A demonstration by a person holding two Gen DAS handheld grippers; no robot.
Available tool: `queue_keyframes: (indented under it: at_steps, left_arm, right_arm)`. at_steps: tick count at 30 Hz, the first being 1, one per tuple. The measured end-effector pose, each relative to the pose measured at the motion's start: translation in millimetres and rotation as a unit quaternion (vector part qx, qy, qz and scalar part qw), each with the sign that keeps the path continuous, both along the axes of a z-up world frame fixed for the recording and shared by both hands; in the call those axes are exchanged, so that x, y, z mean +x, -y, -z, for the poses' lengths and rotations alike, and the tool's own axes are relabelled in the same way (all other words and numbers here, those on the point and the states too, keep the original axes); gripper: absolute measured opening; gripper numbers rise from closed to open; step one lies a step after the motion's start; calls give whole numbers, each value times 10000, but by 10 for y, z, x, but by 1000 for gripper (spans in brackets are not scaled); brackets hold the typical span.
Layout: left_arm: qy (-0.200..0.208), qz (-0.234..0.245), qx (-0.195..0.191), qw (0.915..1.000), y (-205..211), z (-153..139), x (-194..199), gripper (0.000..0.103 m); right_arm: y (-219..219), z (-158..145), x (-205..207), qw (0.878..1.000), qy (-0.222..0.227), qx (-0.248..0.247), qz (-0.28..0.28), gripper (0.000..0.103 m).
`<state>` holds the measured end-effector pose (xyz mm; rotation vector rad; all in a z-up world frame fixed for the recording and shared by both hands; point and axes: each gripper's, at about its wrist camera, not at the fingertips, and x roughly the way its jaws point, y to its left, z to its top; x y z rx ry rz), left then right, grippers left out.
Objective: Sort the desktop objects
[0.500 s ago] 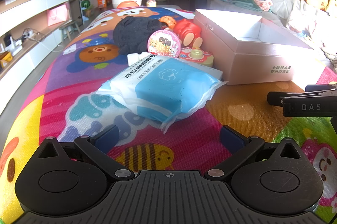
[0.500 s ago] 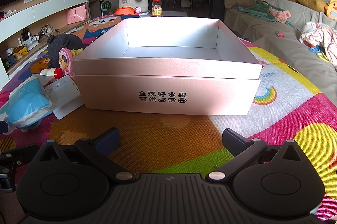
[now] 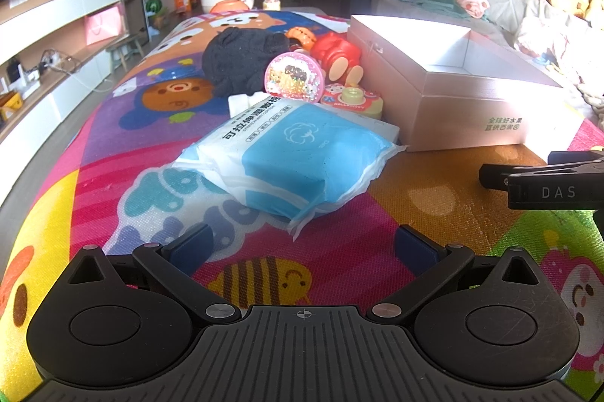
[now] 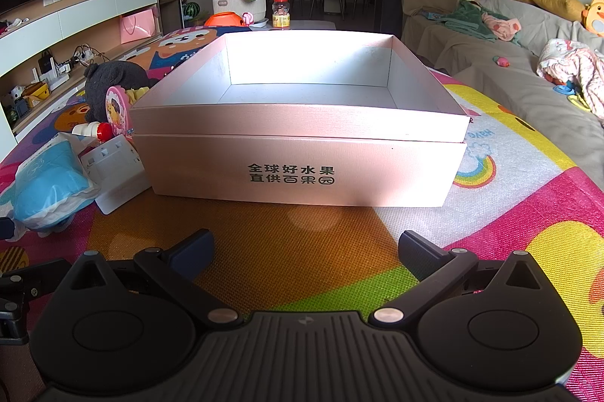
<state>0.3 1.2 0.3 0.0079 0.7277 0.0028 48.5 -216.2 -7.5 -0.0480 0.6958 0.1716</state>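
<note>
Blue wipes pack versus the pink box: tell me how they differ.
The blue wipes pack is a soft, crinkled plastic pouch; the pink box is rigid card with straight walls. The pack is sealed and full, lying tilted; the box sits flat, open-topped and empty. The box is much larger. Both carry printed Chinese text and rest on the colourful mat.

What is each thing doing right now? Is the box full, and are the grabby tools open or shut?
Pink cardboard box: open on top, empty inside.
Blue and white wipes pack: sealed, lying flat on the mat, untouched.
Black plush toy: slumped on the mat.
Left tool: open, holding nothing.
Right tool: open, holding nothing.
</note>
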Motion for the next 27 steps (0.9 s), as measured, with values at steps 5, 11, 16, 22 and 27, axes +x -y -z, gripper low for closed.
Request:
queue_keyframes:
  at_steps: [5,11,16,22,27]
  left_arm:
    - [-59,10,11,10000,9,-7,28,103]
    - [-123,26,-2,9999,4,-10,42,103]
    - [-108,36,-18,9999,4,-10,37,103]
    - [-52,424,187,9989,44,-40,148,103]
    - [532,357,892,9939,68,-79,334,103]
  right_arm:
    - [-5,-1,1,10000,-1,-9,0,103]
    - [-1,0,-5,10000,0,-9,-1,103]
    - [15,-28,-4,10000,-90,8,-42,103]
    - [-27,-73,-53,9993,-365,-68,-25,103]
    - [-73,-86,-32,9986,-500,-172,44,103]
